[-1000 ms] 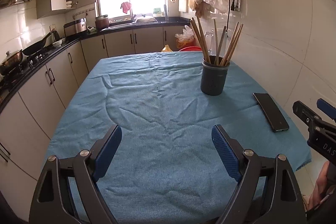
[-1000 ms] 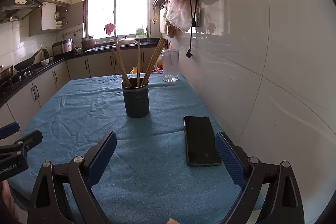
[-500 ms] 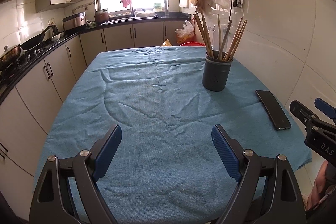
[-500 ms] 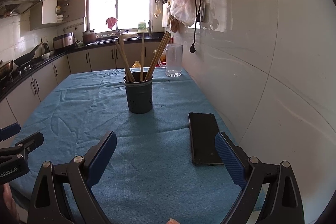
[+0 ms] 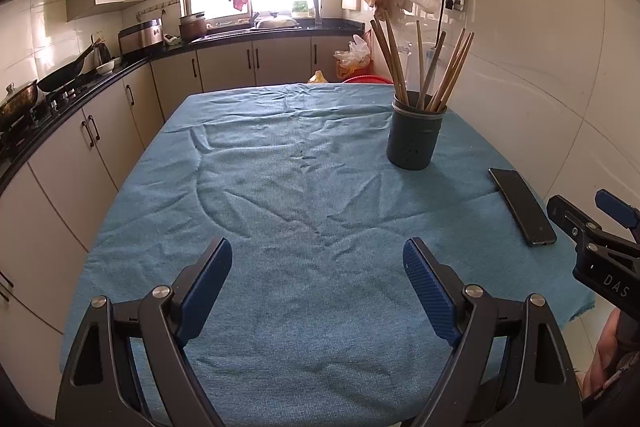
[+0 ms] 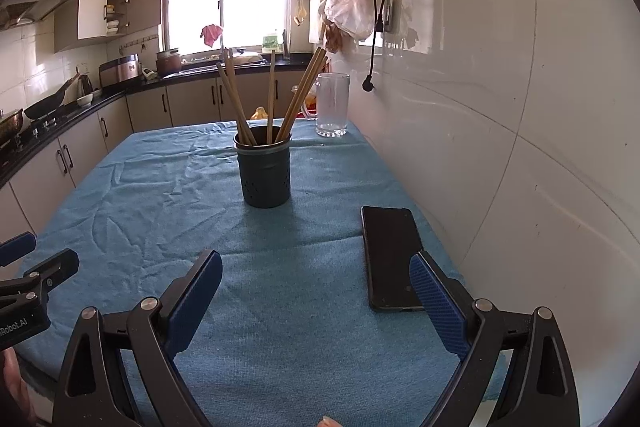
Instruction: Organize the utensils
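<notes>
All chopsticks (image 6: 240,99) I can see already stand in the holder (image 6: 265,173) mid-desk; none lie loose. My left gripper (image 5: 318,273) and right gripper (image 6: 316,277) hover with jaws apart, empty.

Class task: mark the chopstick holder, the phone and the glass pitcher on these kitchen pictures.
chopstick holder (image 6: 265,174), right wrist view, middle of its dark perforated wall.
phone (image 6: 391,255), right wrist view, middle of its black screen.
glass pitcher (image 6: 332,105), right wrist view, middle of its clear wall.
</notes>
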The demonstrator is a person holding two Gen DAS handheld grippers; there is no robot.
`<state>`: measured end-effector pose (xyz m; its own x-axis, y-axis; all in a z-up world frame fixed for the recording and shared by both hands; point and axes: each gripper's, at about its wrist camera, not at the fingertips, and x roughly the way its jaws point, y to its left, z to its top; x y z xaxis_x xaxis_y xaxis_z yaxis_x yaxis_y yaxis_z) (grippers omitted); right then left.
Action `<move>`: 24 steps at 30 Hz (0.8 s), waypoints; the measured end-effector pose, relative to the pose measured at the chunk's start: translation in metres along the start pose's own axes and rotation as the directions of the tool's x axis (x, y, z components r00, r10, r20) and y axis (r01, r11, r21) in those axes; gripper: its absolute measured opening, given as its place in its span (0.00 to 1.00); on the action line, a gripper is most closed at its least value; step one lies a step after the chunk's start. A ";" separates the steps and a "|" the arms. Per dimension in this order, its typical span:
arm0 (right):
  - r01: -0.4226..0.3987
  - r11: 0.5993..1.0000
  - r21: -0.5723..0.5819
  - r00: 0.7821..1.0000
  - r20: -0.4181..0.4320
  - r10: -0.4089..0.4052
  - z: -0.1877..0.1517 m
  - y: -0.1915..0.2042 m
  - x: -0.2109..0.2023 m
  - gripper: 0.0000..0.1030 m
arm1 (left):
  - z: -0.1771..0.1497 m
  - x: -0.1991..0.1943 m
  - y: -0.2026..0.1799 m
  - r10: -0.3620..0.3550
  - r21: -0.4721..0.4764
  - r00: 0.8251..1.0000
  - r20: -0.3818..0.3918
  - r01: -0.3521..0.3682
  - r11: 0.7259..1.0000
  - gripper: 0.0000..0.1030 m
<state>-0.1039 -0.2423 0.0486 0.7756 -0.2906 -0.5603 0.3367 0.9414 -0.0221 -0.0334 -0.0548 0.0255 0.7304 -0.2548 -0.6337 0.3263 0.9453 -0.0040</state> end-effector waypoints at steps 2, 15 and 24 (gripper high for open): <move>0.001 1.000 0.001 1.000 -0.003 -0.001 0.000 0.000 0.001 0.94 | 0.000 0.001 0.000 0.000 -0.001 1.000 -0.001 0.000 1.000 0.84; 0.004 1.000 -0.001 1.000 -0.023 -0.004 0.000 0.002 0.007 0.94 | -0.001 0.003 0.001 -0.002 -0.007 1.000 -0.009 0.002 1.000 0.84; 0.001 1.000 -0.003 0.999 -0.034 -0.002 -0.003 0.001 0.009 0.94 | -0.002 0.003 0.001 -0.003 -0.009 1.000 -0.009 0.003 1.000 0.84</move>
<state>-0.0976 -0.2432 0.0410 0.7568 -0.2861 -0.5877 0.3364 0.9414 -0.0251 -0.0318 -0.0541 0.0218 0.7242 -0.2555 -0.6405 0.3228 0.9464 -0.0126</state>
